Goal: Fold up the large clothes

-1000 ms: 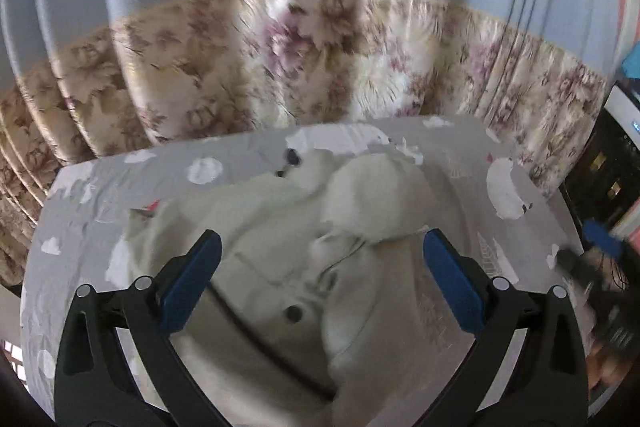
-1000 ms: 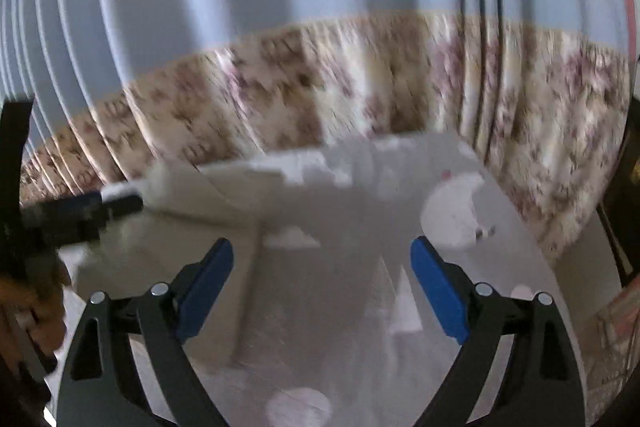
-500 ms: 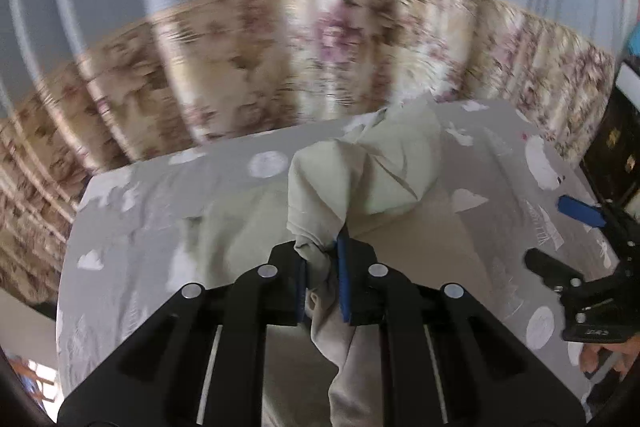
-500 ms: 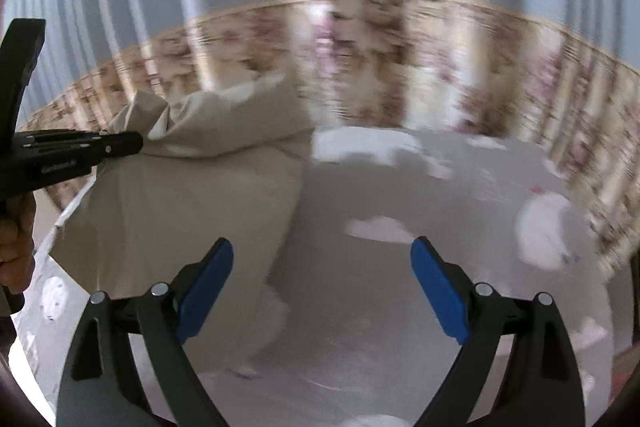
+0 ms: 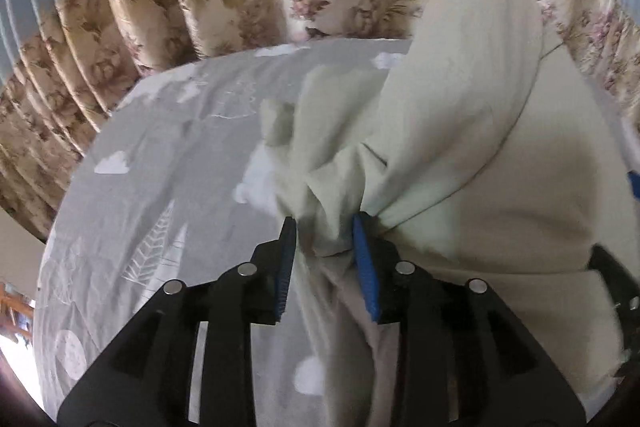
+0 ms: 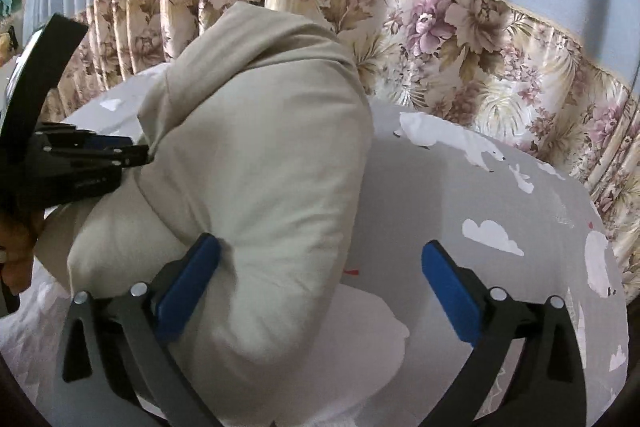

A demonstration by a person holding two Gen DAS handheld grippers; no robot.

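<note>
Both hands have dropped toward the bed (image 5: 132,195). Left tool (image 5: 325,223), angled down, pinches bunched cream jacket (image 5: 460,155), jaws easing apart; right tool (image 6: 320,259) gapes wide, jacket at its ten o'clock.

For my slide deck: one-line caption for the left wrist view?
Left gripper, jaws opening, with bunched cream garment between its pads above a grey patterned sheet.
</note>
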